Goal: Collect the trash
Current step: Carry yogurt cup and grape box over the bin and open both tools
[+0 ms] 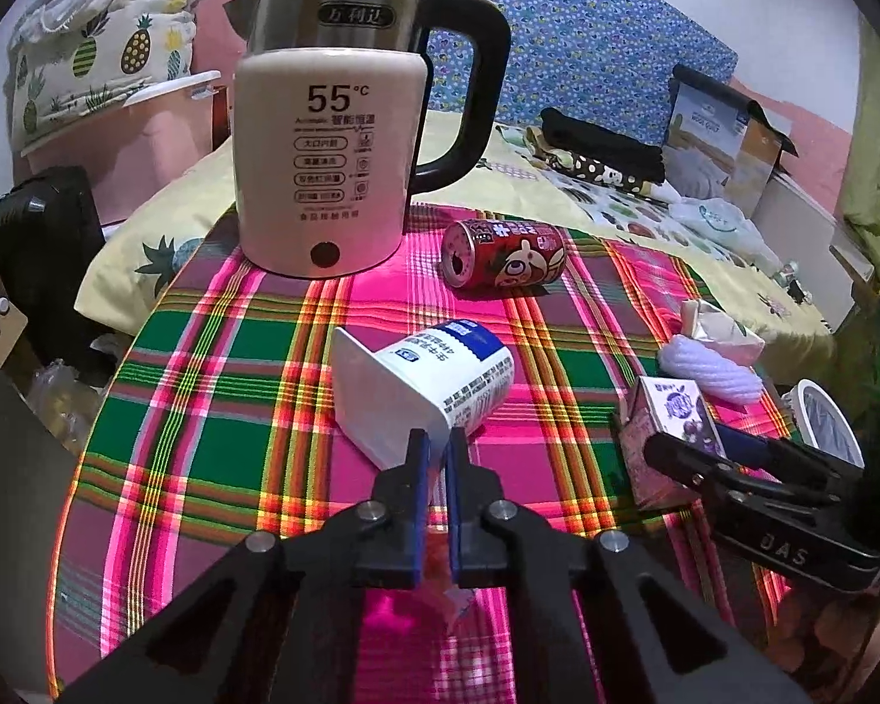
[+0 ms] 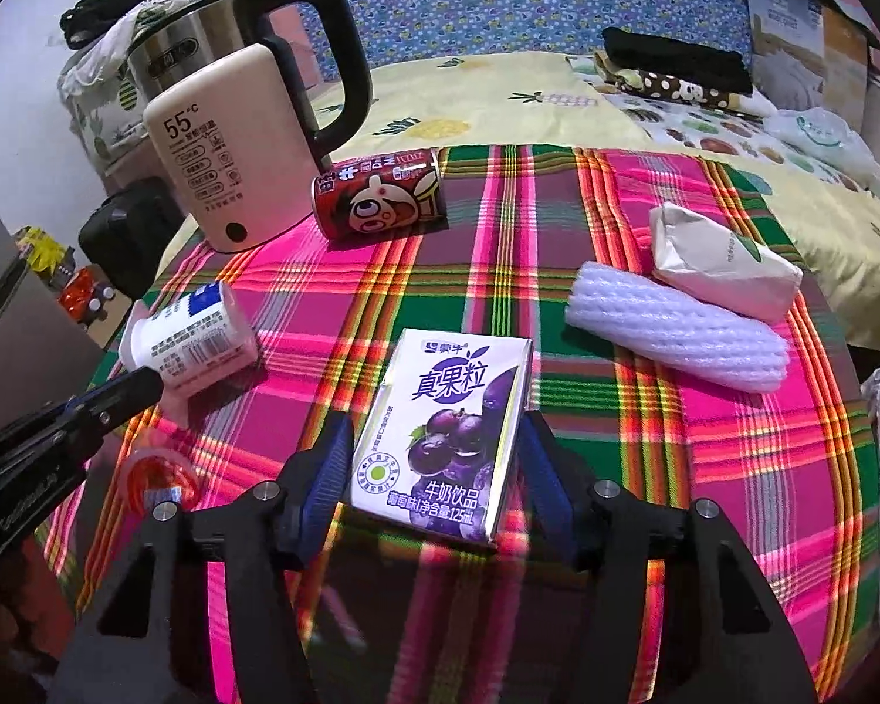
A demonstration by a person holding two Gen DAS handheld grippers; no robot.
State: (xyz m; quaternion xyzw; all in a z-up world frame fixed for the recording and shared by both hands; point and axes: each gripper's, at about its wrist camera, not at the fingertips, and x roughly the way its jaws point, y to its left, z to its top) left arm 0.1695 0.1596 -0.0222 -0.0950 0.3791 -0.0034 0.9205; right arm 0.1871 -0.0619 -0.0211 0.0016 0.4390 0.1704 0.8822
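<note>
Two grips are in hand on the plaid tablecloth (image 2: 645,440). Left gripper (image 1: 434,446) is pinched shut on the square rim of the tipped white yogurt cup (image 1: 440,381), thin plastic that likely flexes. Right gripper (image 2: 431,446) stands spread around the near-centre purple grape milk carton (image 2: 446,434), pads not pressing; light, crushable, best squeezed across its narrow sides.

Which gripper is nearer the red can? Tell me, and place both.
Left, by a little. The left gripper is shut on the white yogurt cup's rim, just before the red can. The right gripper straddles the purple carton, farther off.
</note>
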